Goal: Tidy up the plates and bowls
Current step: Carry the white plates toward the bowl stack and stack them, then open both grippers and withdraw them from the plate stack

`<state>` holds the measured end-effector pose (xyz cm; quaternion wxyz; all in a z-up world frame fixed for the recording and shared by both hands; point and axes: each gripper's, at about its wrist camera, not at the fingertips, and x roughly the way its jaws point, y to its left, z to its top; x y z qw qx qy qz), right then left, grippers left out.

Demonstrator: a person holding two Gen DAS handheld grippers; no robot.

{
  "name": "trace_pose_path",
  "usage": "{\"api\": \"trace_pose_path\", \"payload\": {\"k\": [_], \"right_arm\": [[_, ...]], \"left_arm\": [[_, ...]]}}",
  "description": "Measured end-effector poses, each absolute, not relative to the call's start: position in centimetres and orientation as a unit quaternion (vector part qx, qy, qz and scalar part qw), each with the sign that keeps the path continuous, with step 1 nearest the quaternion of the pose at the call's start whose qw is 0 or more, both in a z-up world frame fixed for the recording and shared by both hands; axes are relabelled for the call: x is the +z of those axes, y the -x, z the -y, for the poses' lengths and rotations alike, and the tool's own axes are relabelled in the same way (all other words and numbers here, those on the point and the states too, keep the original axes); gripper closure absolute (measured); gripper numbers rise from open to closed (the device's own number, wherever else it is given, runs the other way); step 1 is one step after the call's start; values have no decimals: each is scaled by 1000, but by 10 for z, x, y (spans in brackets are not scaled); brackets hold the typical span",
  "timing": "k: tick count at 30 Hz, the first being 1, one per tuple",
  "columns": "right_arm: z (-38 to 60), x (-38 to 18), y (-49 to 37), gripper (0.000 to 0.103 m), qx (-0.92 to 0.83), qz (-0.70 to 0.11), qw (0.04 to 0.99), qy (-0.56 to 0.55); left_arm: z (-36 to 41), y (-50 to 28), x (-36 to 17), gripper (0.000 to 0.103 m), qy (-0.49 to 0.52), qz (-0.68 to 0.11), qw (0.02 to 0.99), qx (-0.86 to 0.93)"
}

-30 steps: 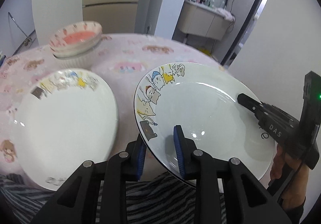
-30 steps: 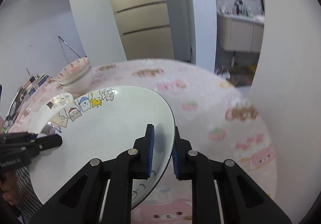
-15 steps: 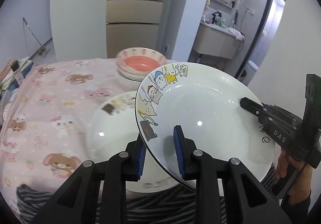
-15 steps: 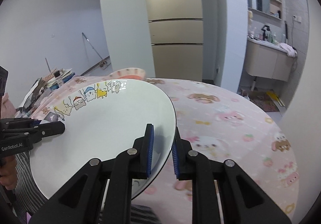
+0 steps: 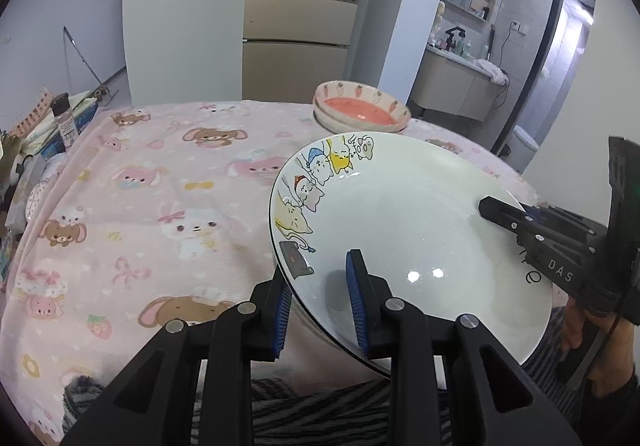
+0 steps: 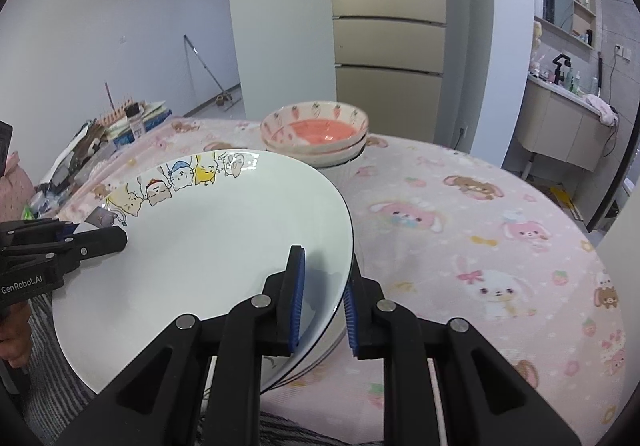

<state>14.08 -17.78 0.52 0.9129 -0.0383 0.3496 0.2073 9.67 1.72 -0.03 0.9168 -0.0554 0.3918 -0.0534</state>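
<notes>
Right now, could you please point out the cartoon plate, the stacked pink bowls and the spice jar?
cartoon plate (image 5: 400, 214), left wrist view, bare centre.
stacked pink bowls (image 6: 316, 132), right wrist view, top bowl's inside.
spice jar (image 5: 66, 120), left wrist view, body.

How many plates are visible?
2: one cartoon plate gripped by left tool and right tool; second plate on the table beneath it, mostly hidden. Others may be hidden.
</notes>
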Motion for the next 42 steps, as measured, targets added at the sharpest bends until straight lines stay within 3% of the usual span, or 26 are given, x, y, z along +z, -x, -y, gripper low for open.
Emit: {"api": "trace_pose_path", "payload": {"k": [17,27,38,42], "right_arm": [[167,-29,-159,84,216,-413,884,35],[162,-30,-157,77,217,-414,882,52],[155,-24,-134,62,220,-390,888,101],[158,-21,-125,46,232,-380,890,103]], "left_arm": [[-23,-115,-34,75,49,-422,904,-43],[-24,-120,-36,75,43,-421,906,-33],[-23,-122,-35,75,38,-421,906,-28],[-21,-126,-35,75,27,-422,906,-25]]}}
